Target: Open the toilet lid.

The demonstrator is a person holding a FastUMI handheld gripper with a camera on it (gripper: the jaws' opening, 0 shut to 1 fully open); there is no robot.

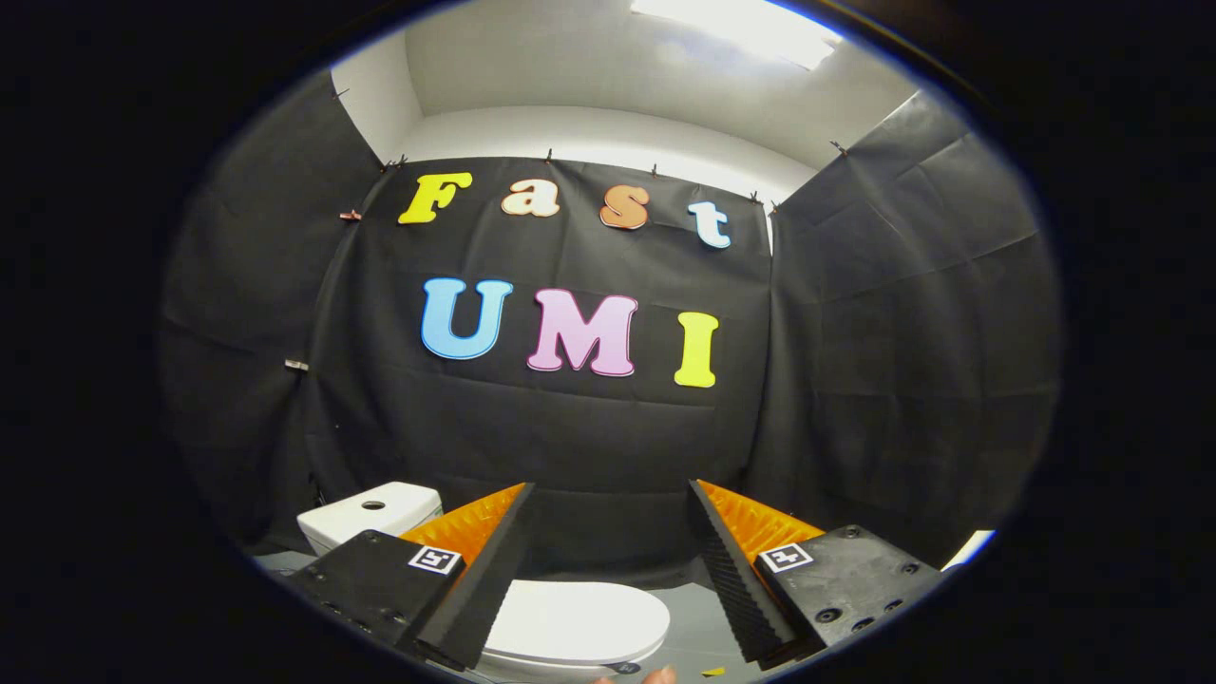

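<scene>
I'm holding my tool [611, 494] released, fingers spread wide and gripping nothing. The lid [579, 619] is lying flat and closed on the toilet, below and between the fingers, apart from both. The tank [372, 513] is sitting behind the left finger, against the cloth wall.

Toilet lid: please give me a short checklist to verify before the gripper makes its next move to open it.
1. Toilet lid is down, not yet opened: ok, it lies flat on the bowl.
2. Gripper is open: ok, fingers spread wide, nothing between them.
3. Fingers touching the lid: not ok, they point at the booth wall above it.
4. Lid front edge reachable: cannot tell, it is low between the fingers and partly hidden.
5. Tank location: ok, it stands behind the left finger.
</scene>
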